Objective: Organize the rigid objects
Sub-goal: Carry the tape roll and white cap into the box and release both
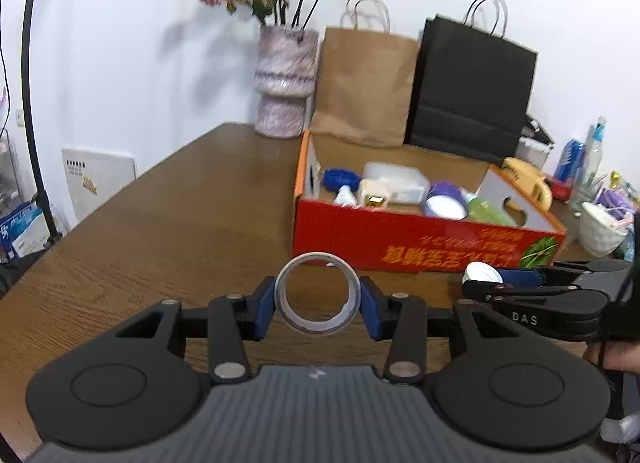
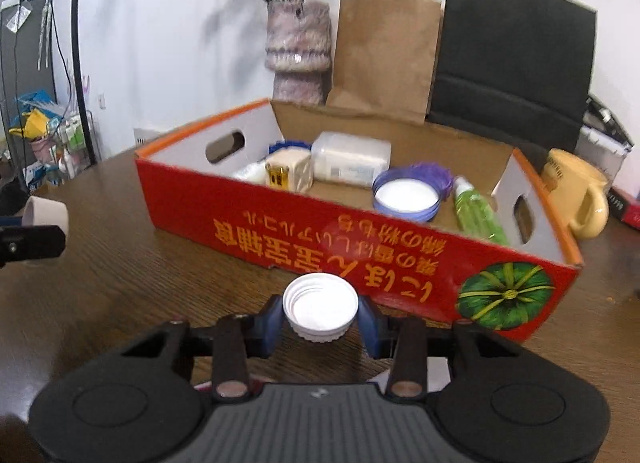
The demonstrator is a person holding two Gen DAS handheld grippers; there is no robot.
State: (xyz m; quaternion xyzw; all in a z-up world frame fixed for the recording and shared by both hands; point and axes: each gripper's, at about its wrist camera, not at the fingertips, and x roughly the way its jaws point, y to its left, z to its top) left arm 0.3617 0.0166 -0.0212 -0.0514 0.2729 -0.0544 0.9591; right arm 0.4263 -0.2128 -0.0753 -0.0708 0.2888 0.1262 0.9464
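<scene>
Red open-topped cardboard box (image 2: pixel 344 231) lies just ahead of both claws: right gripper (image 2: pixel 320 317) clasps a white ribbed plastic cap (image 2: pixel 320 305), left gripper (image 1: pixel 316 299) a grey tape ring (image 1: pixel 316 293).

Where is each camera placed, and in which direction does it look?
Left wrist: on the left gripper, facing the red box; its jaws hold a tape roll; the right gripper shows too.
Right wrist: on the right gripper, facing the box; jaws hold a white cap.
Shared: box, vase, paper bags.
</scene>
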